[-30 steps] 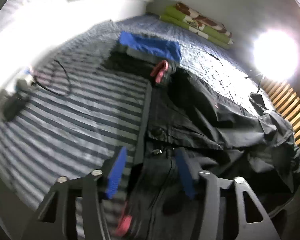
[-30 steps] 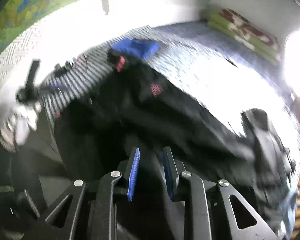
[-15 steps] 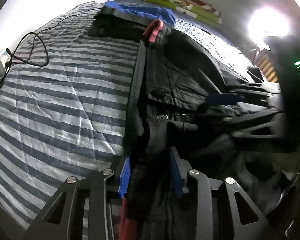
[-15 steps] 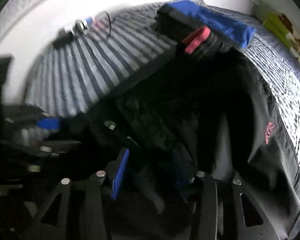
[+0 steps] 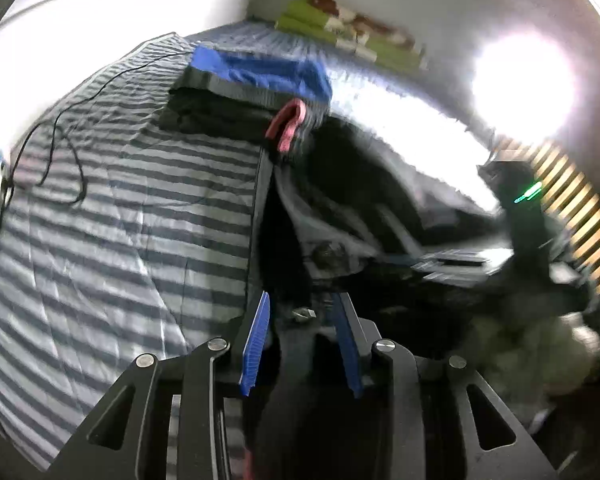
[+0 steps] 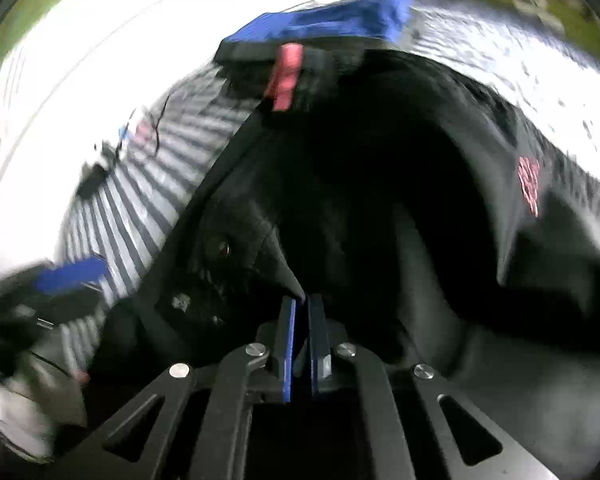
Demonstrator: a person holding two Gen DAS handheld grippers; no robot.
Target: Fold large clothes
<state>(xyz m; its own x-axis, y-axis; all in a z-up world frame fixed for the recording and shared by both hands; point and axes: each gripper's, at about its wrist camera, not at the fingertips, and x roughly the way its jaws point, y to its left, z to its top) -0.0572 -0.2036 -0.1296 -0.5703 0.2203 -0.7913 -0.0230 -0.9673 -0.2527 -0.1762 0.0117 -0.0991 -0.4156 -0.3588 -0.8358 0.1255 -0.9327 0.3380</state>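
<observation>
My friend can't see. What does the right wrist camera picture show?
The right gripper is shut, pinching a fold of a black garment spread on a striped bed cover. Behind lies a stack of folded clothes, blue on top.

Our two black grippers

We are showing blue pads (image 5: 255,344) and silver screws (image 6: 179,369) beside them, on matte black cut-out frames.

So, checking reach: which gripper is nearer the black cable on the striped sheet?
Left. The left gripper sits by the sheet's edge; the right gripper is farther over the garment from the cable.
</observation>
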